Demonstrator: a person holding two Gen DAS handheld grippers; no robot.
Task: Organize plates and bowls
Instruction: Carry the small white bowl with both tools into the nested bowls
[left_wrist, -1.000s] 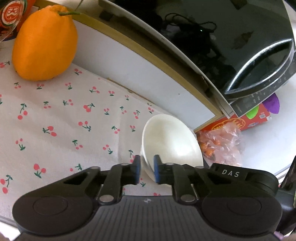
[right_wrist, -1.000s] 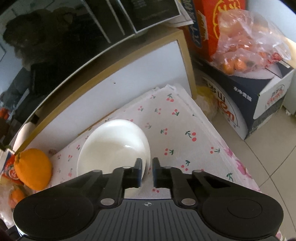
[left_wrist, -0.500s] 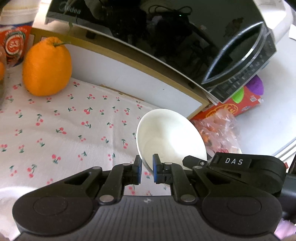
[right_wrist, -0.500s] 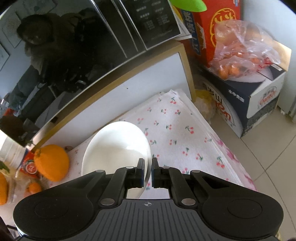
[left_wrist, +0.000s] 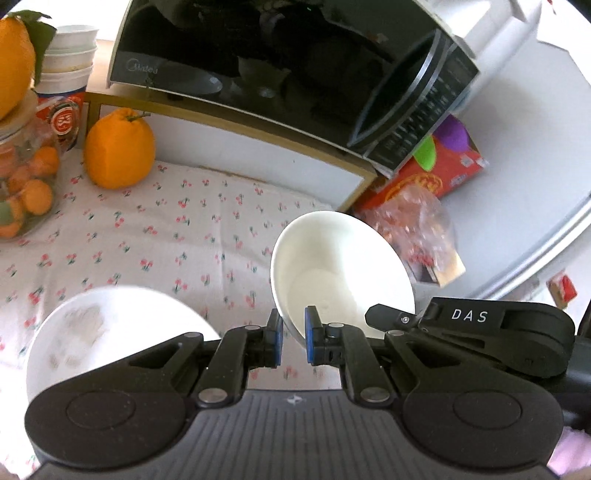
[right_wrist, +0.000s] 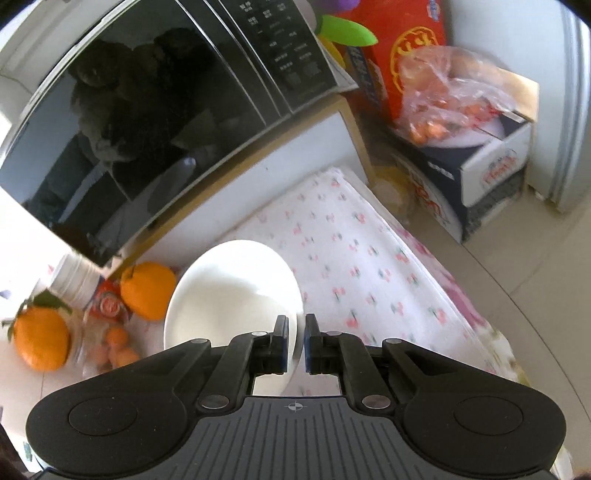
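Cherry-print cloth (left_wrist: 155, 236) mostly bare between orange (left_wrist: 119, 149) at back left and white panel (left_wrist: 258, 151) at rear. Panel's wooden edge (left_wrist: 229, 118) just under microwave (left_wrist: 280, 70), which overhangs the cloth's back. Jar of small oranges (left_wrist: 26, 184) at far left cloth edge; stacked cups (left_wrist: 68, 62) behind it. Plate (left_wrist: 110, 332) at near left, blurred, partly behind left finger. Right cloth edge dropping to floor (right_wrist: 517, 258), with boxes (right_wrist: 472, 173) and bagged fruit (right_wrist: 454, 96) close beside the table's far right corner. Open room over the cloth's middle and right, tight only toward microwave and panel.

Left gripper (left_wrist: 293, 338) clenched on bowl (left_wrist: 340, 273), blue pads either side of the near-left rim, wall pinched between them. Bowl tilted, mouth turned toward the camera, above the cloth near its right rear corner, far rim in front of the bagged fruit.

Right gripper (right_wrist: 293, 343) likewise clamped on the same bowl (right_wrist: 236, 291), fingers nearly together with the thin rim between them at the bowl's right side. In left view, right gripper body lying just right of the bowl, marked DAS. Bowl carried by both, not touching orange or panel.
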